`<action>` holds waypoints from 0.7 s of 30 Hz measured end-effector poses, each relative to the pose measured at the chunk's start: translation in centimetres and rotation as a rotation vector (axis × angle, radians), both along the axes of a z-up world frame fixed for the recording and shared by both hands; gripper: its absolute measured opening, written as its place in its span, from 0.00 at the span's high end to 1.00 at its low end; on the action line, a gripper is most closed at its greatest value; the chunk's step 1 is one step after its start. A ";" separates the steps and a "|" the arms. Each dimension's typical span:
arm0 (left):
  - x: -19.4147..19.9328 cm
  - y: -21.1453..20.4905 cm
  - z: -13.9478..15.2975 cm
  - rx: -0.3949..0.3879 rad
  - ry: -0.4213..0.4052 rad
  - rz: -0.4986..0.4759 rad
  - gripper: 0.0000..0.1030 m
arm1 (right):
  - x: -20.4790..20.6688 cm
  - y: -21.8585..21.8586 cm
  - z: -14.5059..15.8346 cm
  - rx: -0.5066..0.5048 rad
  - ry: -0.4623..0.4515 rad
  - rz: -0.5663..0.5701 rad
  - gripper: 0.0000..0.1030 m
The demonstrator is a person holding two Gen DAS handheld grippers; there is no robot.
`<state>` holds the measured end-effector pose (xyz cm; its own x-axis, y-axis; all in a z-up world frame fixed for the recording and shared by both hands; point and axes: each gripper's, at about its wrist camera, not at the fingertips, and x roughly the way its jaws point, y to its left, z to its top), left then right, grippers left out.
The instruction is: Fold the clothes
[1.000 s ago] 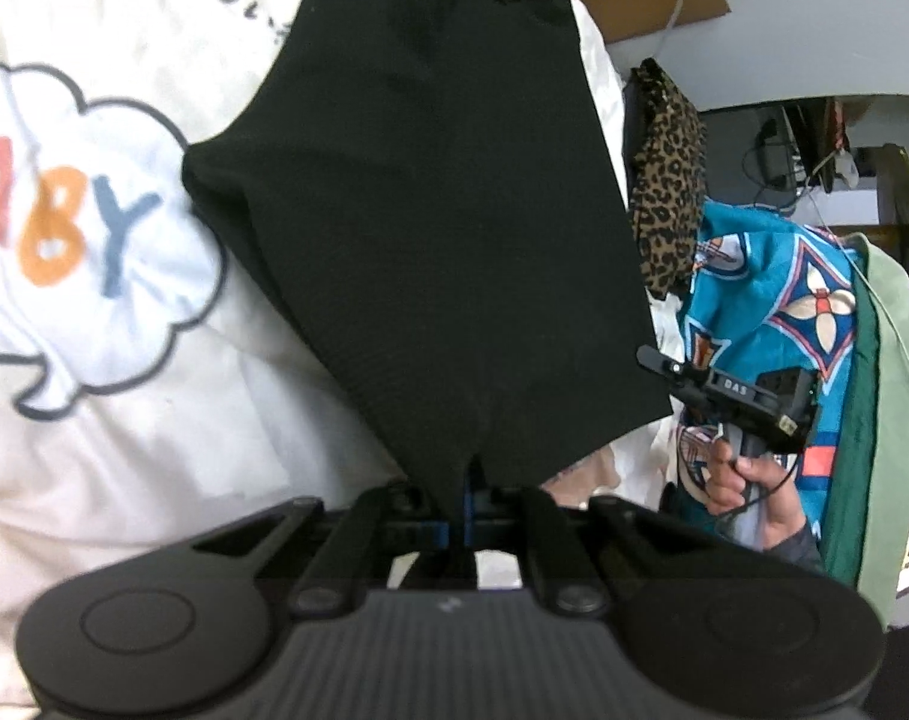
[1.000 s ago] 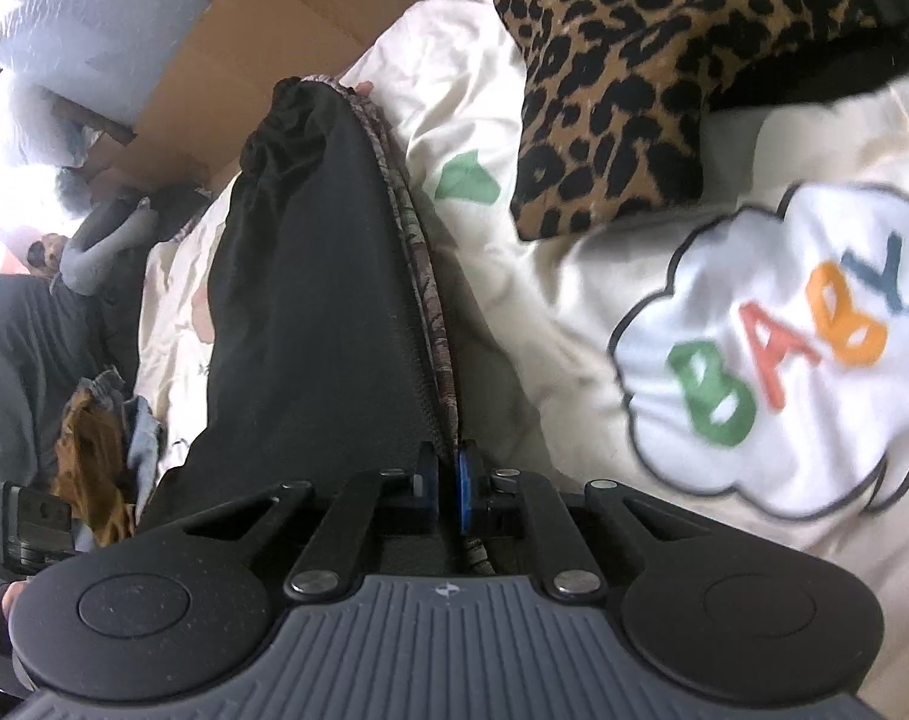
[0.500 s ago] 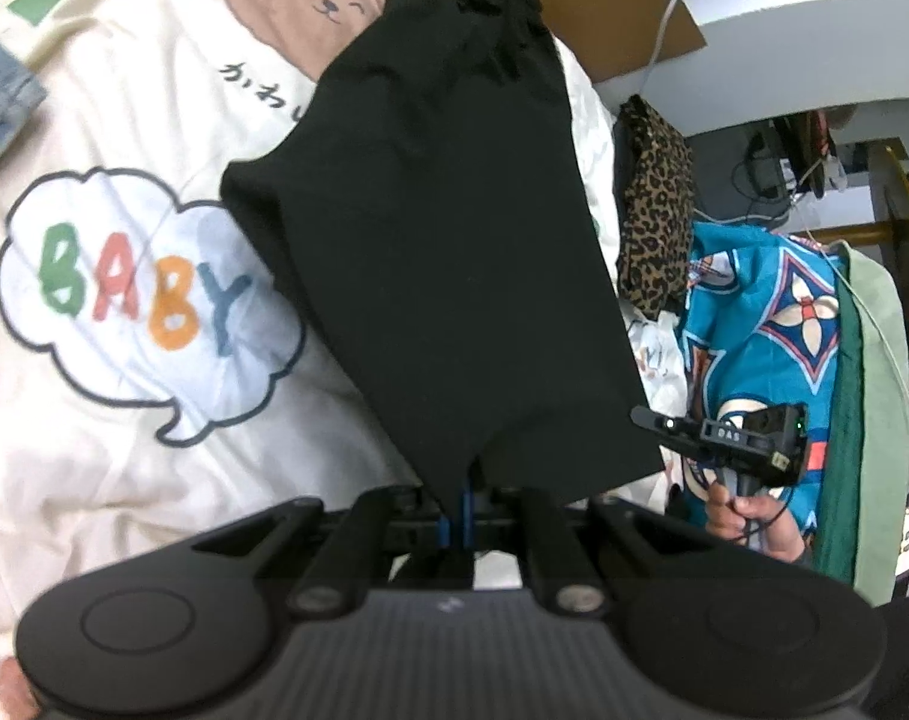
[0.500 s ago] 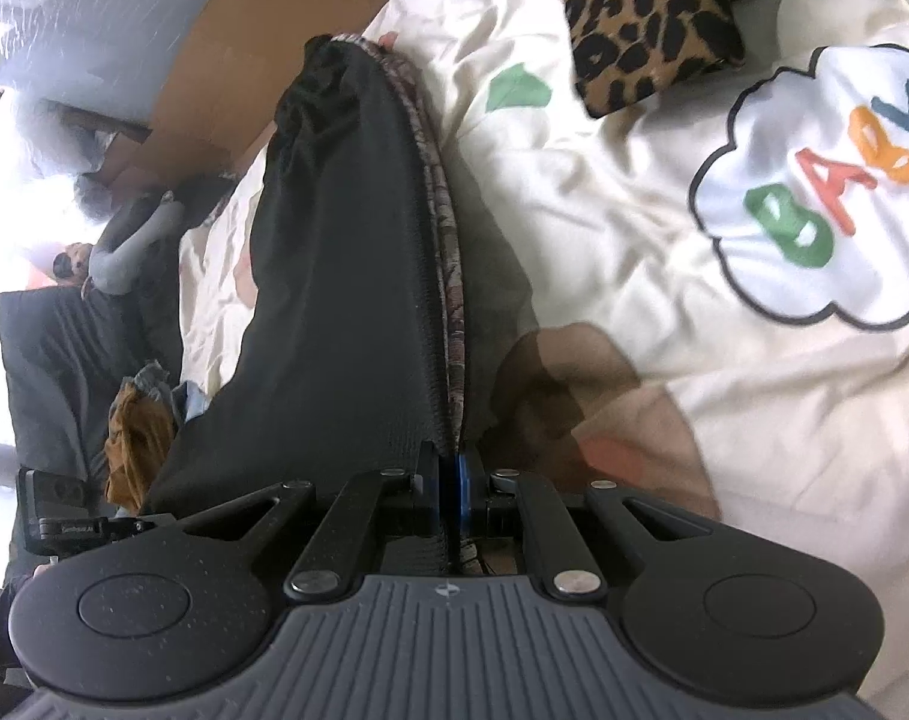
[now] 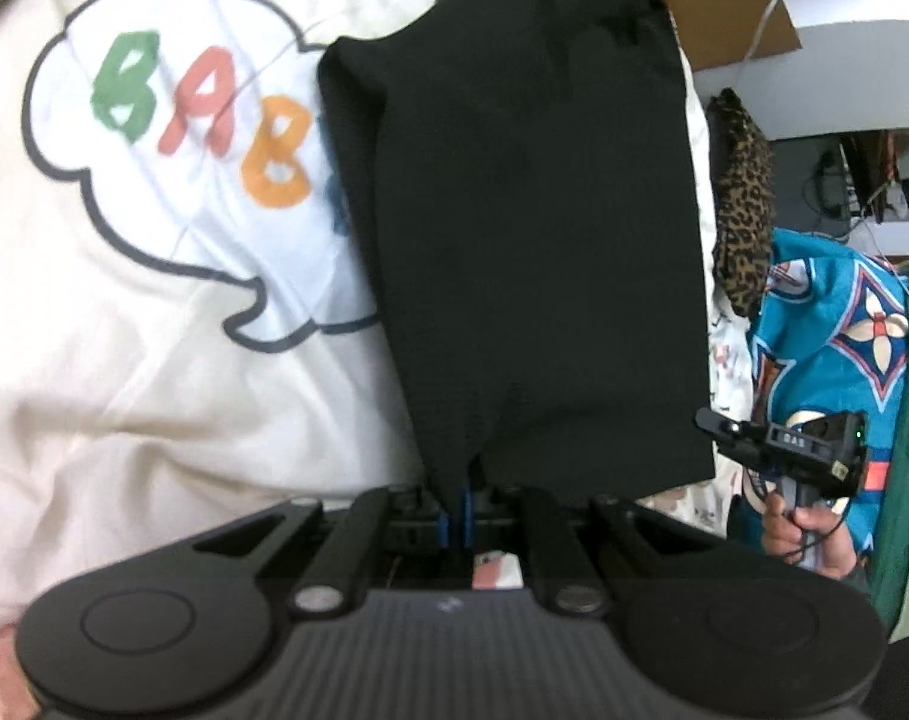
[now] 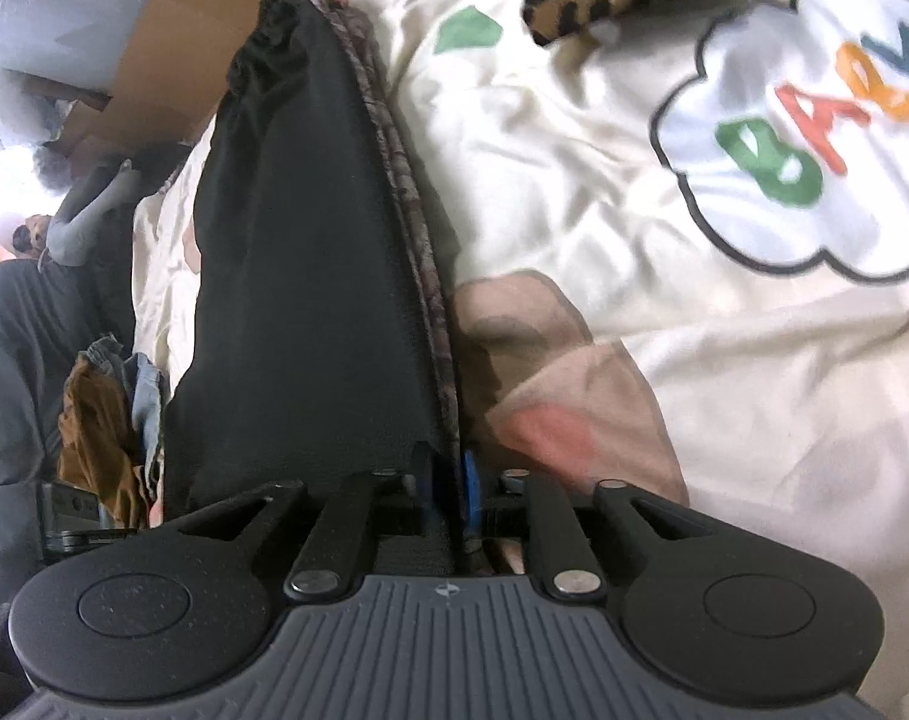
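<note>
The left hand-held gripper (image 5: 459,513) is clenched on the near hem of a black garment (image 5: 532,228), its blue pads pinching only a narrow bite of cloth right at the edge; the right hand-held gripper (image 6: 451,483) is likewise clenched on another near edge of the same garment (image 6: 310,252), where a patterned lining strip runs up from the jaws. From both grips the garment stretches forward and away, hanging taut above the cream bedsheet (image 5: 124,396), with its gathered waistband at the far end. Left of the left gripper's line, the sheet's "BABY" cloud print (image 5: 196,138) lies partly hidden under the cloth. Further out to the right sit a leopard-print piece (image 5: 742,204) and a blue patterned cloth (image 5: 838,324). The main risk, as I judge it, is the thin bite: a tug or uneven pull between the two hands could slip the hem from one set of pads, dropping that corner and skewing the fold. The doubled layers may also slide apart, so the edges would land misaligned on the bed. A low sweep might drag the sheet into wrinkles.
</note>
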<state>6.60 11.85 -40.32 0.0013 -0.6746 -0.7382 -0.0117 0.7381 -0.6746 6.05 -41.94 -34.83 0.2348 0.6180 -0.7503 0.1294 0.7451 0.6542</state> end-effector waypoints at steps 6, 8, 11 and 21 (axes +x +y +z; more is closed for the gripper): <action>0.2 -0.5 -0.1 0.014 0.004 0.012 0.88 | -0.3 -0.2 -1.7 0.063 0.027 0.009 0.60; 0.2 -0.7 -0.2 0.015 0.009 0.014 0.88 | -0.3 -0.1 -2.0 0.089 0.026 0.016 0.60; 0.4 -0.7 -0.8 -0.006 0.035 0.032 0.83 | -0.1 0.6 -2.4 0.134 0.023 0.038 0.60; 0.3 -0.6 2.0 -0.077 0.003 0.020 0.96 | -0.1 1.2 -1.7 0.136 0.013 0.064 0.94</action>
